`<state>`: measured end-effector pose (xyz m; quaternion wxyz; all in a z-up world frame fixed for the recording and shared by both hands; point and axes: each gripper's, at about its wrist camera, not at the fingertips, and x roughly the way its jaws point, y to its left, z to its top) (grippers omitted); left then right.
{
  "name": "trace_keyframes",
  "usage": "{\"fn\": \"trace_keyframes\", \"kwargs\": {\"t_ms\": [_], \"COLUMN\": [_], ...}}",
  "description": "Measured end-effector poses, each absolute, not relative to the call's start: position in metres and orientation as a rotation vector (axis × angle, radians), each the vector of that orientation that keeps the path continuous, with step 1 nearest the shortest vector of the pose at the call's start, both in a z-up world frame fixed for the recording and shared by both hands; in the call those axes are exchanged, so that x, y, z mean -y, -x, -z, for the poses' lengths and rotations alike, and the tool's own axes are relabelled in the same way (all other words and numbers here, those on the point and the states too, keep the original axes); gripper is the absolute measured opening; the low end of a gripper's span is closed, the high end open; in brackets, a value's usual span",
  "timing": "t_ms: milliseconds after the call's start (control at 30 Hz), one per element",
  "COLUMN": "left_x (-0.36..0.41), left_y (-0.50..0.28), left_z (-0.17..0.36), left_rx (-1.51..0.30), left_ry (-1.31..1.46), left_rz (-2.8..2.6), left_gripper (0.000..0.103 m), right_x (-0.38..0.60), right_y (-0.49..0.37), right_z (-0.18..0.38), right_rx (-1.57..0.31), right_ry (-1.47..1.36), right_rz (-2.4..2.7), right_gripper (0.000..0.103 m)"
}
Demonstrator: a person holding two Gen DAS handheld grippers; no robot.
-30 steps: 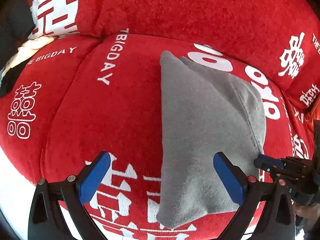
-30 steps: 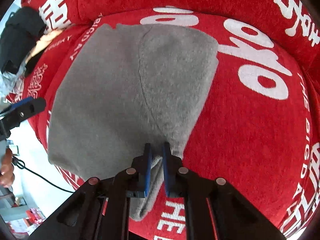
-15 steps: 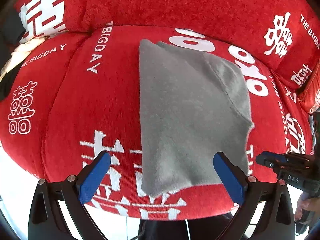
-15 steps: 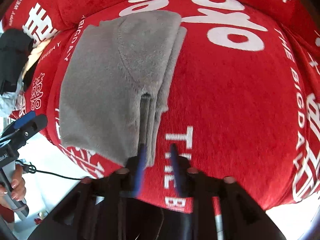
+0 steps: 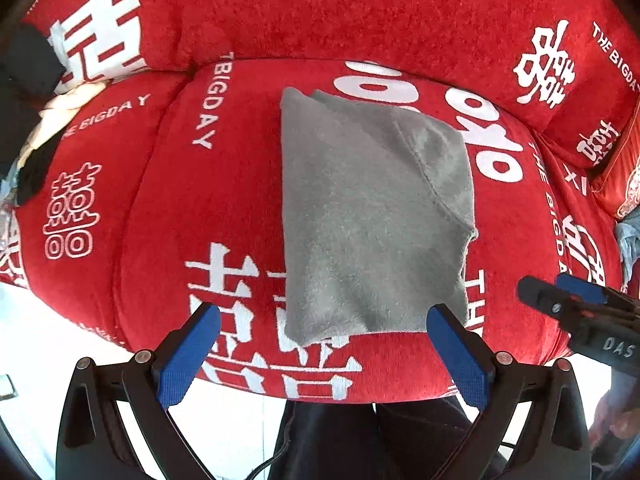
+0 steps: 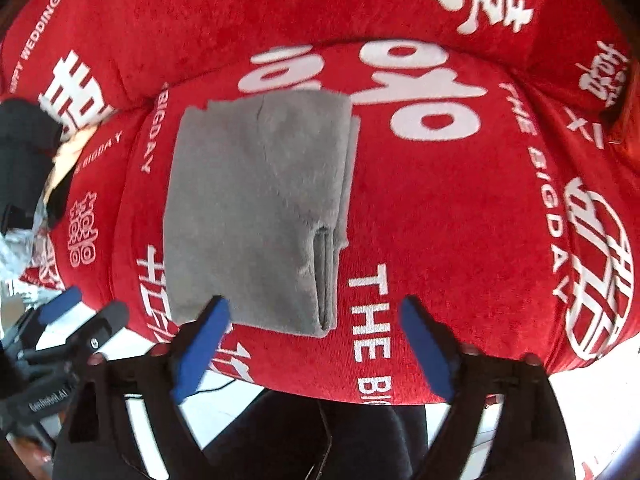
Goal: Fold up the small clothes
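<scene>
A grey fleece garment (image 5: 372,216) lies folded into a rough rectangle on the red sofa seat (image 5: 160,208), also seen in the right wrist view as the grey garment (image 6: 256,208). My left gripper (image 5: 324,332) hovers open just in front of the garment's near edge, with nothing between its blue pads. My right gripper (image 6: 316,328) is open too, held over the seat's front edge near the garment's near right corner, touching nothing. Each gripper shows in the other's view: the right gripper (image 5: 576,308) at the right, the left gripper (image 6: 76,320) at the lower left.
The seat and backrest (image 5: 360,12) wear a red cover with white lettering. Dark and cream clothes (image 5: 32,120) are piled at the sofa's left end. A red cushion (image 5: 620,176) sits at the right. The person's dark trousers (image 5: 376,440) and pale floor lie below the seat edge.
My right gripper has let go of the grey garment, opened wide and pulled back toward the seat's front edge. My left gripper stayed open and drew back too. The garment now lies flat.
</scene>
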<state>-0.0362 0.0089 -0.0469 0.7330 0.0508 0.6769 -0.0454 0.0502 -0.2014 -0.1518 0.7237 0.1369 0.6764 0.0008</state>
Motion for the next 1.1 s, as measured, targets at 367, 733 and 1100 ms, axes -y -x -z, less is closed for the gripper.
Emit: {"fn": "trace_keyframes", "kwargs": {"t_ms": [367,733,1100], "left_x": [-0.012,-0.013,-0.012], "left_y": [0.036,0.033,0.03], "left_z": [0.019,0.005,0.002], "left_rx": [-1.485,-1.502,-1.507], "left_ry": [-0.161,-0.179,-0.185], "left_rz": [0.066,0.052,0.053], "left_gripper": [0.103,0.103,0.103], "right_x": [0.185,0.183,0.177], "right_y": [-0.058,-0.061,-0.066], "right_z": [0.113,0.101,0.098], "right_rx": [-1.509,-1.537,-1.535], "right_ry": [-0.287,-0.294,-0.253], "right_rz": [-0.001,0.047,0.059], "right_gripper": [0.103,0.103,0.103]}}
